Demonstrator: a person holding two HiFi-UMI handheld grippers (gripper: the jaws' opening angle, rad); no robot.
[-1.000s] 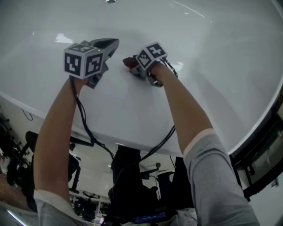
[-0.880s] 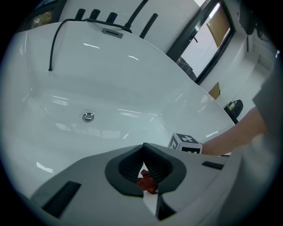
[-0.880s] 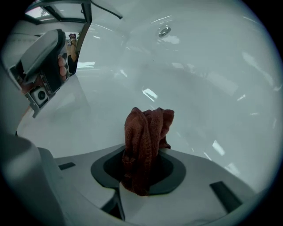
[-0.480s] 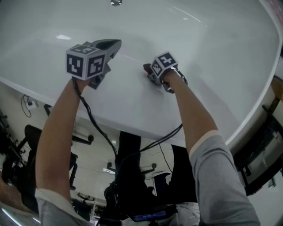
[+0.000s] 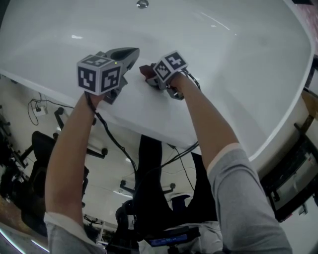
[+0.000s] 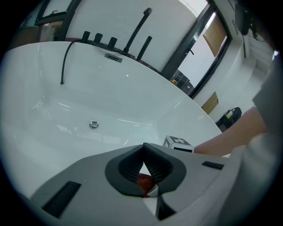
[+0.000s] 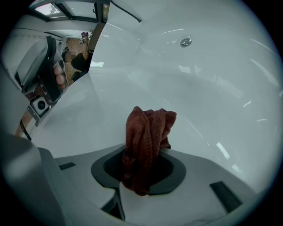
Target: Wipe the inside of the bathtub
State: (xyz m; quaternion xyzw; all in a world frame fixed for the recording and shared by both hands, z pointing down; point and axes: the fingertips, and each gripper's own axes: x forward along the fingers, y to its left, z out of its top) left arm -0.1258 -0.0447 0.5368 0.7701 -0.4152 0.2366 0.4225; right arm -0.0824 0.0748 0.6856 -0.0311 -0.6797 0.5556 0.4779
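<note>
the right claw (image 7: 142, 174) is pinching a bunched red cloth (image 7: 148, 132), which stands up between its jaws at the white inner wall of the bathtub (image 5: 238, 64). at its 9 o'clock in the head view, the left claw (image 5: 126, 53) is pressed together on nothing, just beside the cloth. the drain (image 5: 142, 4) lies toward 12 o'clock, well apart from both.

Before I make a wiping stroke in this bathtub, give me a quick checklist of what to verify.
1. Dark red cloth clamped in right gripper: ok.
2. Left gripper shut, holding nothing: ok.
3. Cloth pressed against bathtub wall: cannot tell.
4. Drain uncovered, ahead of the cloth: ok.
5. Cables trailing back over the rim, away from the cloth: ok.
</note>
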